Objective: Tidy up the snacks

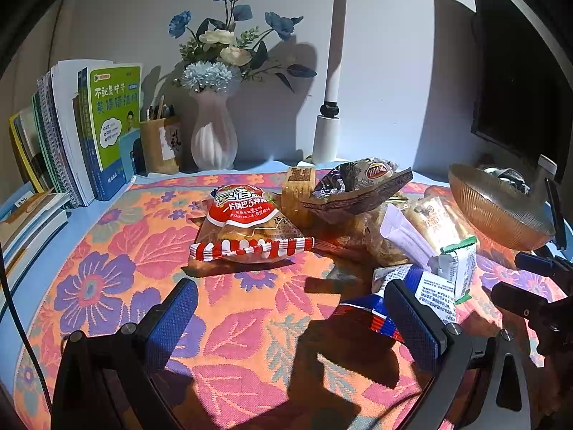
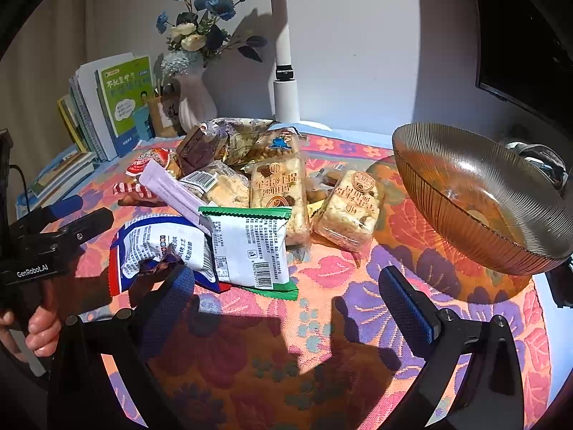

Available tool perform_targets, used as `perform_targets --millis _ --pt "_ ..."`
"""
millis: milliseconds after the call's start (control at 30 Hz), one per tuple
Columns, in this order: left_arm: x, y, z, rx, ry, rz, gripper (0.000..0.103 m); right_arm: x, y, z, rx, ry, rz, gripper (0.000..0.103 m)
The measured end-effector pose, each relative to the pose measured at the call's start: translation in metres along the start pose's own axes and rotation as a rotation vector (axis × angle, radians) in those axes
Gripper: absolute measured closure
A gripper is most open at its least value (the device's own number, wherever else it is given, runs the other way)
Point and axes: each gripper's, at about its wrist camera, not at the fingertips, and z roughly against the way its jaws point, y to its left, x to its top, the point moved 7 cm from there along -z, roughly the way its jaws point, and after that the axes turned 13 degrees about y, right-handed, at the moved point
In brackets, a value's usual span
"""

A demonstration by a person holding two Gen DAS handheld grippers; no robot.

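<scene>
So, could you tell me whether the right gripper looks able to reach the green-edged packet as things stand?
Probably yes. The right gripper is open, and the green-edged packet lies on top of the pile's near edge, just ahead of it, with only bare floral cloth between them.

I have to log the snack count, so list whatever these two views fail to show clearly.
- Brown bowl: its right edge is cut off in the right wrist view, so part of the inside is unseen.
- Snacks at the back of the pile: overlapped by nearer packets in both views, so no sure count.
- Blue packet: partly behind the left gripper's finger in the left wrist view.
- Dark items behind the bowl: too blurred to name.
</scene>
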Motion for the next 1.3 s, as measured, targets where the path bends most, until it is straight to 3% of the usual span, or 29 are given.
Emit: perform_targets --millis 1300 --pt "0.0009 0.0007 -0.0017 -0.002 0.008 0.004 0.0 -0.0001 -0.0006 -0.003 -0.006 0.015 0.0 0.0"
